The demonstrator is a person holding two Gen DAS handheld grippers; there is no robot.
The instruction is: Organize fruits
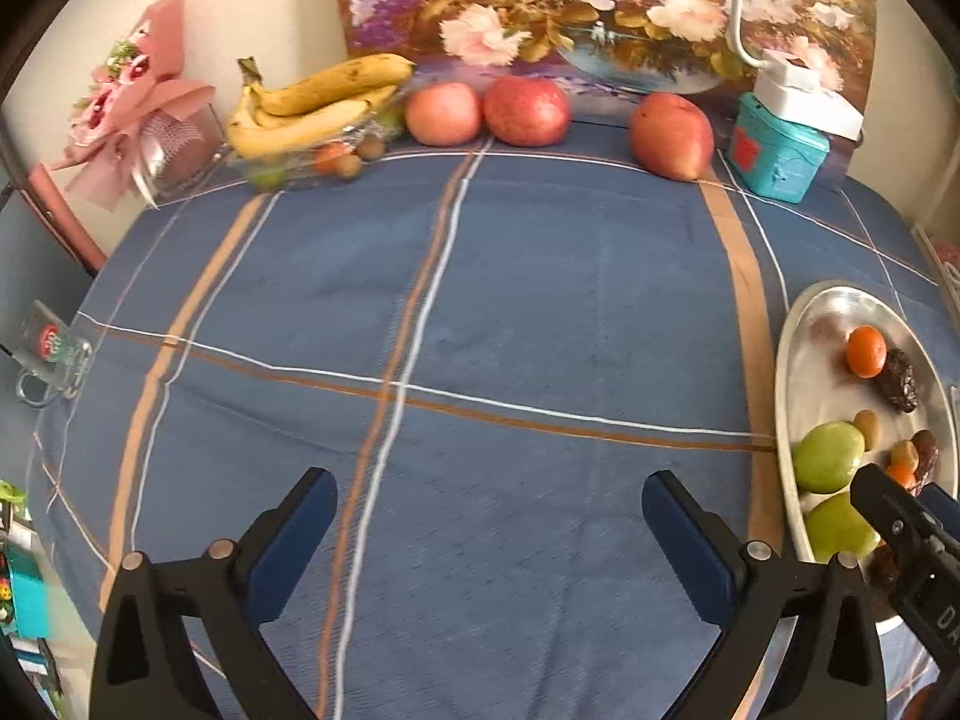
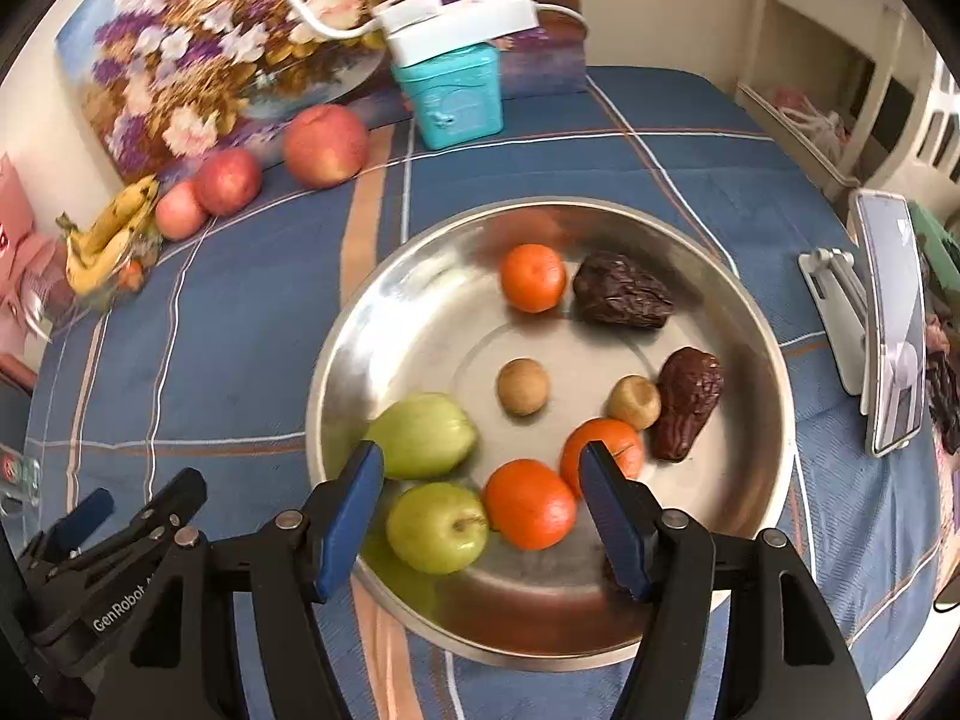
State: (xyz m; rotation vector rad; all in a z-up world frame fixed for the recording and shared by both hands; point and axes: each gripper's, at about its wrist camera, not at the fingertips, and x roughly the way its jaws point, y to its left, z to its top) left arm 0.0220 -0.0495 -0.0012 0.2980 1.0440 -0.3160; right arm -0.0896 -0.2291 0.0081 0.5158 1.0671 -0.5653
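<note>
Steel tray slick: your right hand-held gripper, jaws apart over near orange, may nudge green apple. Left hand-held gripper apart, empty.

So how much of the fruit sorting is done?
Some looks done: oranges, green apples and dates sit in the metal plate. Nothing is in hand; the right gripper hangs open above an orange, and the left gripper is open too. The red apples and bananas remain outside.
</note>
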